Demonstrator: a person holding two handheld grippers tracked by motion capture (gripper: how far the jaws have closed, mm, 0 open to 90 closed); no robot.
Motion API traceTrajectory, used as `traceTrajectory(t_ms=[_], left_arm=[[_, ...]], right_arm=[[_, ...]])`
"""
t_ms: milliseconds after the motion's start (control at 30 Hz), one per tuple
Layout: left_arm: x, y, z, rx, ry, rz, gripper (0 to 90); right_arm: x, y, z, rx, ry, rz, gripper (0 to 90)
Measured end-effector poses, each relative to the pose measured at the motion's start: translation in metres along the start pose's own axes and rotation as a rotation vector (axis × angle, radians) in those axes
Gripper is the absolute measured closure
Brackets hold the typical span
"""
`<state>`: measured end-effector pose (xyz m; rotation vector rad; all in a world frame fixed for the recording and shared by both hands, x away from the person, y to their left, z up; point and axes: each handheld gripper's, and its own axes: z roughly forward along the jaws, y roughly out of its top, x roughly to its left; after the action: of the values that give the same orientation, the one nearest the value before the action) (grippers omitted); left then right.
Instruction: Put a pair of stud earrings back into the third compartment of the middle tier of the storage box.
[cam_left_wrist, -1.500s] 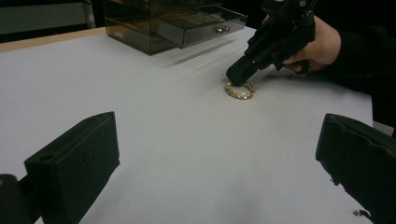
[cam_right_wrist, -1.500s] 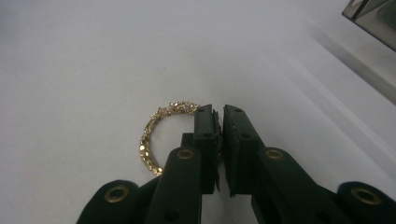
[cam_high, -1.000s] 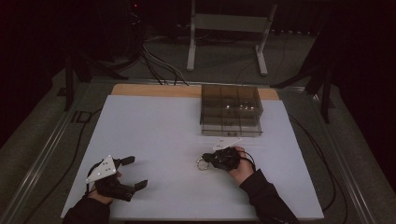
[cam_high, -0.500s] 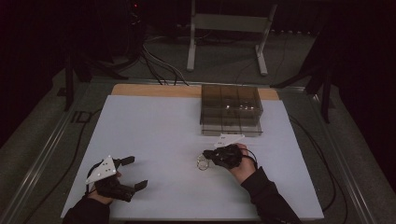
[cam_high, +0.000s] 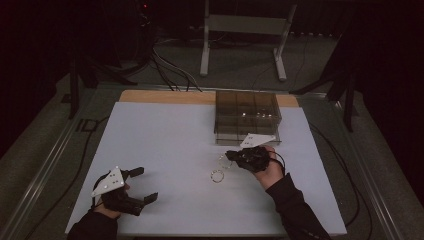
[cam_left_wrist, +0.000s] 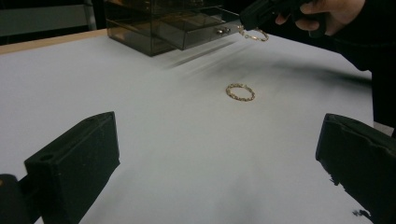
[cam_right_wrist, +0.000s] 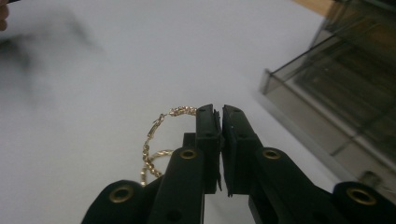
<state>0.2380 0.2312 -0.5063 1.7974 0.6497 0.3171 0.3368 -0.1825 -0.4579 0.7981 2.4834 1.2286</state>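
Lifted since a second ago: right tool (cam_high: 231, 155), now off the table (cam_high: 165, 135) with one gold hoop (cam_right_wrist: 159, 135) clenched in its jaws, carried toward the smoked drawer box (cam_high: 247, 116).
Box: at far edge, one drawer (cam_left_wrist: 201, 32) pulled out; likely destination.
Left tool (cam_high: 142, 185): released, jaws wide, resting near front edge.
Second hoop (cam_high: 217, 175): flat on table, between tools, not yet collected.

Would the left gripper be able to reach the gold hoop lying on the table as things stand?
Probably yes. The left gripper is open and aimed at the gold hoop, with bare white table between them. The right gripper holds another hoop off to the side.
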Motion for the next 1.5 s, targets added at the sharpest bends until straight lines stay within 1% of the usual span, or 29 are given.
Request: traceTrajectory(t_ms=[233,500,633,700,900,967,1067,1367,1467,1500], left_arm=[[0.000,0.000,0.000,0.001,-0.001,0.000,0.6],[0.001,0.000,0.000,-0.003,0.001,-0.006,0.6],[0.000,0.000,0.000,-0.001,0.000,-0.001,0.6],[0.001,0.000,-0.001,-0.004,0.001,-0.005,0.6],[0.001,0.000,-0.001,-0.004,0.003,-0.004,0.6],[0.000,0.000,-0.001,-0.001,0.003,0.002,0.6],[0.000,0.000,0.000,-0.003,0.005,-0.001,0.6],[0.000,0.000,0.000,0.002,0.004,0.006,0.6],[0.000,0.000,0.000,-0.003,0.005,0.001,0.6],[0.000,0.000,0.000,-0.004,0.006,0.002,0.6]], right_arm=[[-0.011,0.005,-0.014,-0.012,-0.045,0.007,86.1],[-0.024,0.007,-0.024,-0.023,-0.087,0.021,86.2],[-0.033,0.008,-0.029,-0.039,-0.111,0.041,86.2],[-0.038,0.009,-0.032,-0.043,-0.124,0.044,86.2],[-0.055,0.009,-0.043,-0.055,-0.174,0.075,86.2],[-0.061,0.009,-0.047,-0.062,-0.189,0.091,86.2],[-0.069,0.008,-0.053,-0.071,-0.213,0.108,86.2],[-0.093,0.000,-0.067,-0.082,-0.294,0.182,86.1],[-0.102,-0.004,-0.069,-0.077,-0.323,0.203,86.1],[-0.105,-0.006,-0.068,-0.074,-0.333,0.217,86.2]])
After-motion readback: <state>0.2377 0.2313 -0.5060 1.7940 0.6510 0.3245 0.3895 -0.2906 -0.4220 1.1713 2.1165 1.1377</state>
